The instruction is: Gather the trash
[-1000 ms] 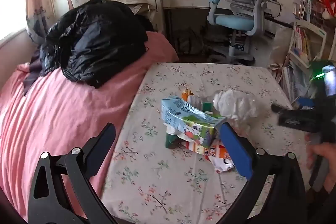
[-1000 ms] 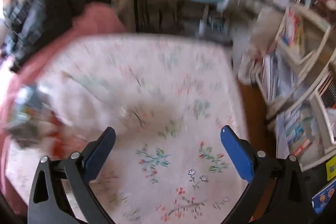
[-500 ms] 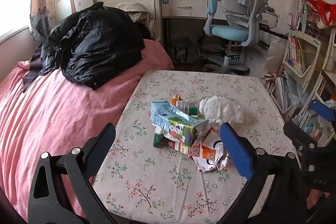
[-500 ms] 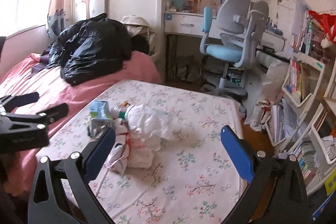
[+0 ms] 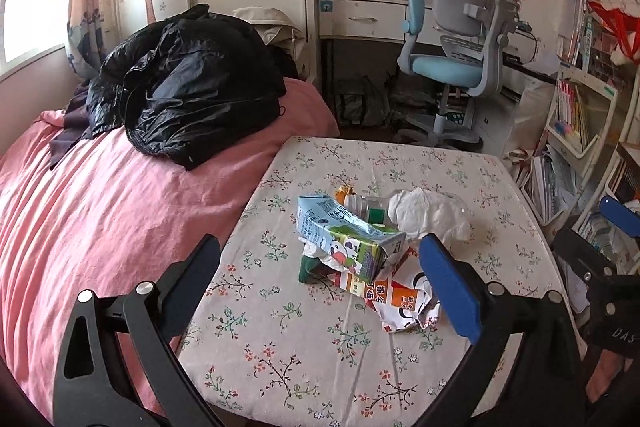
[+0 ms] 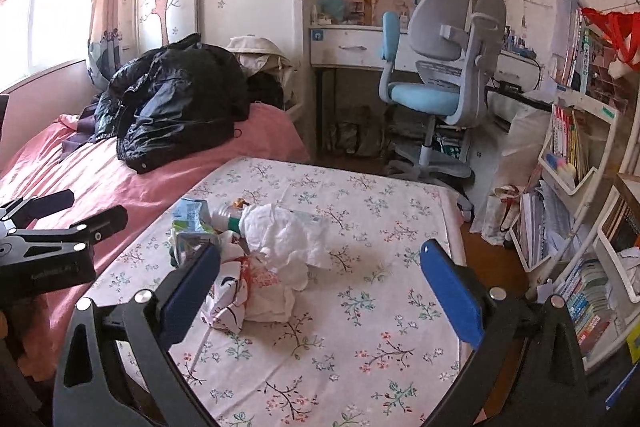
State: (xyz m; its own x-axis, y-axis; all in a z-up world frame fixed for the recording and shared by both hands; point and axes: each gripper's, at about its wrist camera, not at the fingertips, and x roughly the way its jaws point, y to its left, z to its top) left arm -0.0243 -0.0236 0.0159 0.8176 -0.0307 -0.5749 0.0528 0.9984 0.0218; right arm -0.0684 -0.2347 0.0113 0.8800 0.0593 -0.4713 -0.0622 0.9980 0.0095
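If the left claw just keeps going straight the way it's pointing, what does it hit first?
Most likely the crushed milk carton on top of the trash pile, which sits just right of centre ahead of the open left claw. The crumpled wrapper beside the right finger looks nearer, though depth is hard to judge.

Little is legible — "DAS" on the right gripper (image 5: 612,227); print on the orange wrapper (image 5: 384,293) stays unreadable.

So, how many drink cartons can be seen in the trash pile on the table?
1 for certain: the blue and green carton lies crushed on top at the pile's left, resting on the orange and white wrapper. More may be hidden under the white tissue.
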